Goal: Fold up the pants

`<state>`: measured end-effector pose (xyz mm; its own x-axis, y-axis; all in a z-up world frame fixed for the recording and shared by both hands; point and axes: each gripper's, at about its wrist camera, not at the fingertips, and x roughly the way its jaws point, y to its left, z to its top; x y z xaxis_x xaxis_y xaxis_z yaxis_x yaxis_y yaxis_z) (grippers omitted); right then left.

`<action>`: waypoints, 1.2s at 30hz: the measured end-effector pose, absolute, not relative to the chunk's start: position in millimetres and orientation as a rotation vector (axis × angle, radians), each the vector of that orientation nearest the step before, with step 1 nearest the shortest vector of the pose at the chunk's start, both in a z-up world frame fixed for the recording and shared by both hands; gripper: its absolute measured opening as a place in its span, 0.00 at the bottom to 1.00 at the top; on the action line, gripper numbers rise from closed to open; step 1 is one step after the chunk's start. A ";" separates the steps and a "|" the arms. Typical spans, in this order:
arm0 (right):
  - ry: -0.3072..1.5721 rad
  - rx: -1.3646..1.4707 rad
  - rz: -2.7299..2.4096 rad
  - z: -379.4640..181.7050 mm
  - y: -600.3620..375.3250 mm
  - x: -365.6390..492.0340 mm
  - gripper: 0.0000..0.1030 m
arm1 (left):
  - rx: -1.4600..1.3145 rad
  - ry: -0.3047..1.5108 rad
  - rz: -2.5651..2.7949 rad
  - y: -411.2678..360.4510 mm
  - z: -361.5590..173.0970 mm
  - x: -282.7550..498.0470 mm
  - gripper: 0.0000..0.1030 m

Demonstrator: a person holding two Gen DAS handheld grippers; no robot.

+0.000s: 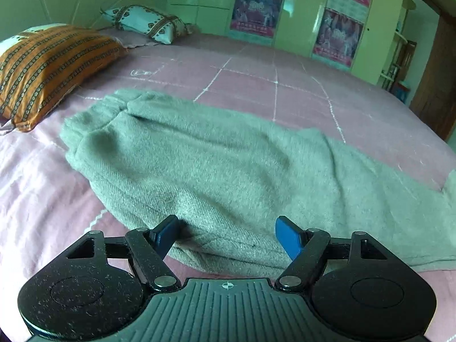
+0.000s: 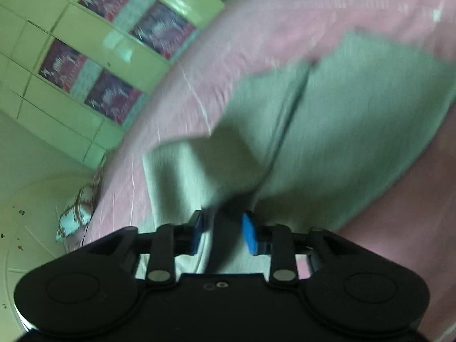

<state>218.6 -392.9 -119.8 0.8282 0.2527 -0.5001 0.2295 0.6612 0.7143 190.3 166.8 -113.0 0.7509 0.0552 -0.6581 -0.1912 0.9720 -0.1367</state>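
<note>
Grey-green fleece pants [image 1: 216, 171] lie on the pink bedsheet [image 1: 270, 85], legs stacked, cuffs at the far left near the pillows. My left gripper [image 1: 228, 235] is open, its blue pads straddling the near edge of the pants. In the blurred right wrist view the pants [image 2: 342, 119] spread across the bed, and my right gripper [image 2: 222, 235] has its jaws partly closed around a raised fold of the pants fabric; whether the pads pinch it I cannot tell.
An orange striped pillow [image 1: 48, 68] and a white patterned pillow [image 1: 145, 22] lie at the bed's far left. A green wardrobe with posters [image 1: 336, 31] stands behind the bed. A doorway [image 1: 436, 65] is at the right.
</note>
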 end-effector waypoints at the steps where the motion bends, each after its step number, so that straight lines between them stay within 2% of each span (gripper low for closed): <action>1: 0.614 0.875 -0.007 -121.0 -400.7 225.2 0.36 | -0.188 0.719 0.143 164.0 -116.6 191.1 0.72; 6: 0.597 0.983 -0.047 -141.2 -427.9 263.5 0.30 | -0.166 0.726 0.162 157.7 -123.4 193.1 0.76; 8: 0.624 0.973 -0.088 -143.9 -432.4 276.3 0.13 | -0.170 0.724 0.162 157.8 -123.7 193.2 0.77; 9: 0.644 0.953 -0.106 -141.5 -426.0 278.6 0.00 | -0.164 0.724 0.160 157.4 -124.2 193.4 0.77; 13: 0.483 0.790 -0.082 -95.5 -423.6 244.6 0.00 | -0.158 0.714 0.149 157.9 -126.1 191.4 0.78; 16: 0.427 0.726 -0.094 -81.5 -421.5 210.4 0.01 | -0.160 0.715 0.144 158.6 -126.5 192.1 0.78; 17: 0.442 0.713 -0.106 -86.0 -424.4 207.8 0.06 | -0.156 0.718 0.143 157.6 -126.7 192.6 0.79; 18: 0.488 0.698 -0.128 -96.1 -426.7 209.1 0.15 | -0.152 0.720 0.140 157.0 -126.6 193.1 0.80; 19: 0.564 0.707 -0.155 -112.1 -433.3 214.2 0.18 | -0.147 0.724 0.138 156.1 -126.6 193.6 0.80; 20: 0.604 0.762 -0.185 -123.1 -444.0 220.0 0.18 | -0.143 0.727 0.137 155.8 -126.2 193.8 0.81; 22: 0.546 0.913 -0.189 -135.0 -464.3 212.2 0.19 | -0.147 0.732 0.133 156.6 -125.0 193.2 0.81; 25: 0.519 0.951 -0.226 -136.6 -479.1 215.2 0.25 | -0.157 0.725 0.132 157.8 -126.0 191.9 0.81; 29: 0.514 0.969 -0.275 -140.2 -494.5 220.4 0.23 | -0.148 0.728 0.139 155.0 -126.6 193.5 0.81; 30: 0.512 0.969 -0.284 -141.1 -495.7 210.4 0.17 | -0.148 0.729 0.139 155.1 -126.6 193.8 0.82; 31: 0.515 0.958 -0.301 -140.4 -496.3 209.6 0.01 | -0.149 0.729 0.138 155.3 -126.5 193.3 0.82; 36: 0.424 0.892 -0.265 -118.1 -485.9 176.0 0.00 | -0.153 0.728 0.129 156.7 -126.6 192.7 0.82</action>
<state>176.0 -485.9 -118.1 0.8855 -0.0477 -0.4622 0.3943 0.6033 0.6932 192.7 156.7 -126.6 0.7396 0.0640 -0.6700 -0.1701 0.9809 -0.0941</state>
